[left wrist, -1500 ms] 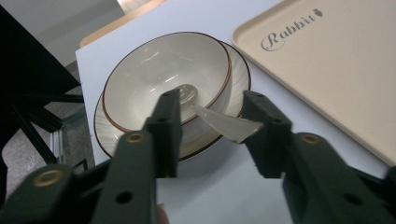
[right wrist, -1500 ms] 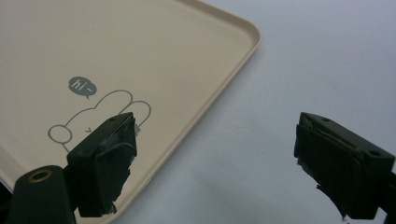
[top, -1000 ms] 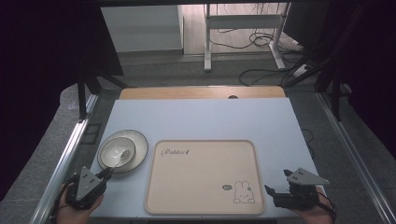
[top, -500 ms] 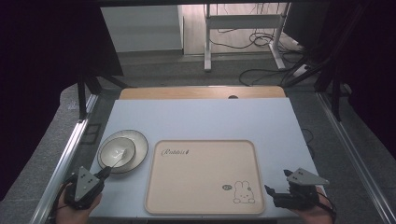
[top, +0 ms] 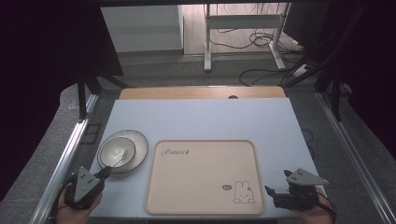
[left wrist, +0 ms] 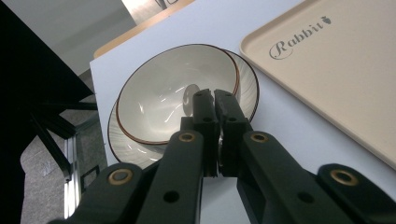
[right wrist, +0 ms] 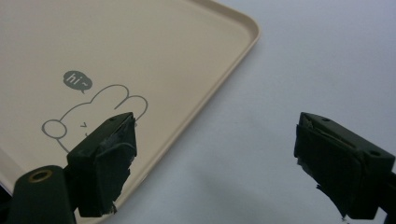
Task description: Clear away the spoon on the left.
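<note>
Two dishes sit stacked at the left of the pale blue table [top: 205, 116]: a white bowl [top: 116, 151] with a thin brown rim rests in a wider, grey-streaked plate [top: 139, 148]. Just beside them to the right lies a beige tray [top: 201, 186], a rounded rectangle with a raised lip, matte and smooth, printed with the word "Rabbit" near its top left corner and a line-drawn rabbit saying "hi" near its bottom right corner. Nothing lies on the tray.

The left gripper [top: 106, 171] points at the near edge of the dishes; in the left gripper view its black jaws are pressed together with nothing between them, their tips over the near side of the bowl [left wrist: 173, 93], whose glossy inside catches the light. Whether the tips touch the rim cannot be told.

The right gripper [top: 270, 190] sits at the near right, just off the tray's right edge. In the right gripper view its jaws stand spread wide and empty, one over the tray [right wrist: 140, 46] corner by the rabbit, the other over bare table. Their pads look rough and worn.

A wooden strip borders the table's far edge.
</note>
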A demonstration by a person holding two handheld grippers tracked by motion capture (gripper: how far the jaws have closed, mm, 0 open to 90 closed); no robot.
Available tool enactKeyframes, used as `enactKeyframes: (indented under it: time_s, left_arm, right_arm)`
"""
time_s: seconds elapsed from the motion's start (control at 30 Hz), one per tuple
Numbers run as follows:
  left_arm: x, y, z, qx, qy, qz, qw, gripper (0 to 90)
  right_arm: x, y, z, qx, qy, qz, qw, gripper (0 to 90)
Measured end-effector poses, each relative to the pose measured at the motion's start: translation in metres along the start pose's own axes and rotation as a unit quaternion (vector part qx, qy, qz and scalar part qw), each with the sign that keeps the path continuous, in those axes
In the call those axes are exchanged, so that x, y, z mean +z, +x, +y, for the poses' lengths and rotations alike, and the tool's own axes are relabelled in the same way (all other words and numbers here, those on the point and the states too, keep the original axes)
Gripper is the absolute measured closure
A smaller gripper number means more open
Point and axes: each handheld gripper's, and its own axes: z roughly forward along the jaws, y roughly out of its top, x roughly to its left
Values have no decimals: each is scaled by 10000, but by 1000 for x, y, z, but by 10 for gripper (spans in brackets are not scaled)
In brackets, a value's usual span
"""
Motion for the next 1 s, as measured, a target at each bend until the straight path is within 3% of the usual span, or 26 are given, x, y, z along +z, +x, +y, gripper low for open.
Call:
enactKeyframes:
  time_s: [0.3, 0.67, 1.0]
  left_arm:
    - [0, -1, 1, 15, -15, -50, 10000, 890]
    - [4, -3, 0, 118, 82, -296, 9995, 870]
    - [2, -4, 4, 126, 27, -281, 9995, 891]
  right_arm:
    - [1, 0, -1, -13, 46, 7, 10000, 130]
    - [6, 3, -3, -156, 291, 82, 9994, 120]
    - [6, 2, -3, -146, 267, 79, 9995, 120]
